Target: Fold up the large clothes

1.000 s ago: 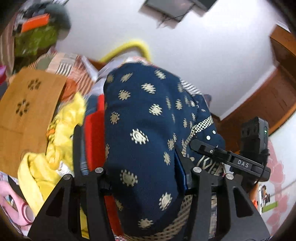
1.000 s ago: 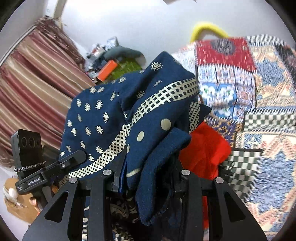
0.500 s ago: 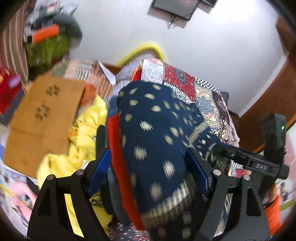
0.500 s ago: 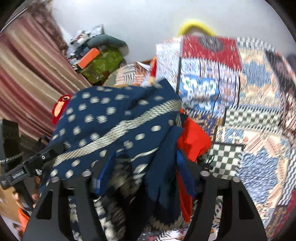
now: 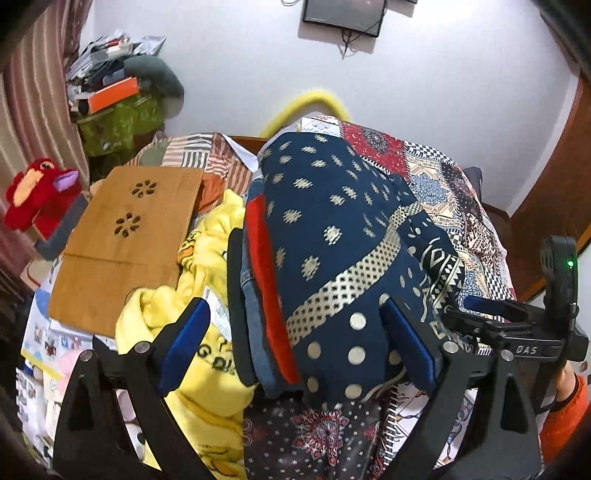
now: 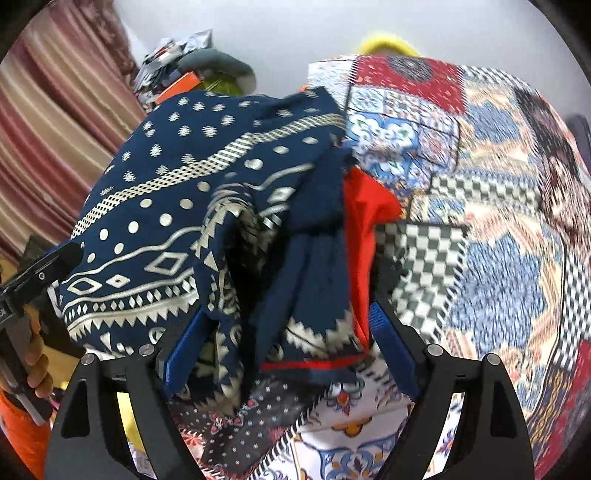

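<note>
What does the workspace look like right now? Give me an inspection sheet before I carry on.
Surface: bed under a patchwork quilt, mostly covered.
Job's things: navy patterned garment folded on top of a stack over a red garment.
Clutter: yellow clothes, wooden lap desk, red plush toy, heap of boxes in the corner.
Grippers: left gripper and right gripper, jaws just opened; the navy bundle lies between them, pads off it.
Cables: short cable under the wall screen.
Surroundings: white wall, striped curtain, wooden door frame.
</note>
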The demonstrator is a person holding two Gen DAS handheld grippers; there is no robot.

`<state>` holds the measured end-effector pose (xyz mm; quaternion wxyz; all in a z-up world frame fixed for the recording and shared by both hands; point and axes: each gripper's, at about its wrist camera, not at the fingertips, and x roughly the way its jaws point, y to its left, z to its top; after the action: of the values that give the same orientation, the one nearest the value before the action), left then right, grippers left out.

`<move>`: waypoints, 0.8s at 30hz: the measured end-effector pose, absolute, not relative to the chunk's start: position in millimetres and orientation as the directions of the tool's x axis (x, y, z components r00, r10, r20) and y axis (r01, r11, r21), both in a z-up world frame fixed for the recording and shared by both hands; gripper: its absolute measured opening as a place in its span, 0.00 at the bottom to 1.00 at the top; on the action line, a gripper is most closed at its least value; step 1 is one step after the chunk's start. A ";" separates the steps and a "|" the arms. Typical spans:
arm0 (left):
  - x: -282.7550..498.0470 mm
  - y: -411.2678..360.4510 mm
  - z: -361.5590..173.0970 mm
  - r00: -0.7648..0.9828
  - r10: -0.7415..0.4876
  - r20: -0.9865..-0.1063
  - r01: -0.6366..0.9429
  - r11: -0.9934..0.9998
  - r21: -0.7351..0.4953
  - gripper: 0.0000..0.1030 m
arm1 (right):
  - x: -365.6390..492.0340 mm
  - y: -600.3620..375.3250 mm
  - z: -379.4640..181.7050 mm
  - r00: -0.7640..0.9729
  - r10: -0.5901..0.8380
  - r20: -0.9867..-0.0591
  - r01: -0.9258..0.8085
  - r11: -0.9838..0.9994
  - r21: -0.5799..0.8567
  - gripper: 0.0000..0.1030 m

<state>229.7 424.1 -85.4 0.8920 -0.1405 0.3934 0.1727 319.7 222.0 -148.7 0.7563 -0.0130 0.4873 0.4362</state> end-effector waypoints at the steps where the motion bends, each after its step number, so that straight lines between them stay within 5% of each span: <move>1: 227.5 422.8 -83.8 0.630 0.204 -0.749 -0.424 0.899 -0.112 0.92 | 319.6 215.4 -146.2 0.153 0.647 -0.747 -0.667 0.626 0.404 0.82; 11: 172.2 356.5 -30.8 0.703 0.278 -0.655 -0.385 0.922 -0.023 0.92 | 272.0 149.4 -72.9 0.339 0.684 -0.646 -0.721 0.630 0.289 0.82; 24: 39.0 230.4 71.6 0.907 0.315 -0.281 -0.324 0.946 0.012 0.92 | 143.1 43.9 43.1 0.503 0.831 -0.238 -0.800 0.551 0.236 0.82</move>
<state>39.0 230.4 71.6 0.9763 -0.0174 0.1409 0.1636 143.1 43.9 43.1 0.8655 0.0473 0.1634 0.4712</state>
